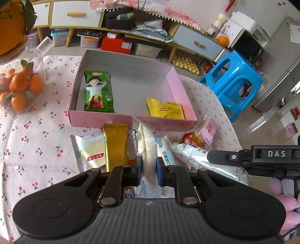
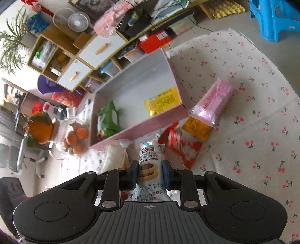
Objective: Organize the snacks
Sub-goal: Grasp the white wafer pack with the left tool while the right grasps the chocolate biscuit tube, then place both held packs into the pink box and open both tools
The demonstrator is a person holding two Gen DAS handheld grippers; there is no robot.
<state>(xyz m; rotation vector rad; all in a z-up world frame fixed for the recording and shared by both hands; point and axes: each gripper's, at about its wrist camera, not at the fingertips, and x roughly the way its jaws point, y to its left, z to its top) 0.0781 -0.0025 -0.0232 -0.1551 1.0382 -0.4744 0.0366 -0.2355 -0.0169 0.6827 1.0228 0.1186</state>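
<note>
Inside pink box point(image 1: 120, 122), two packets, two tongs gripping

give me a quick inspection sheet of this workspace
surface: table under a cherry-print cloth.
job's things: pink box holds a green packet and a yellow packet; gold packet, pale yellow packet, red packet and pink packet lie loose in front of or beside it.
clutter: bowl of oranges left of the box.
grippers: left tool shut on a clear-wrapped bread; right tool shut on a cookie packet.
cables: black leads on the far shelf.
surroundings: blue stool, low cabinet.
</note>
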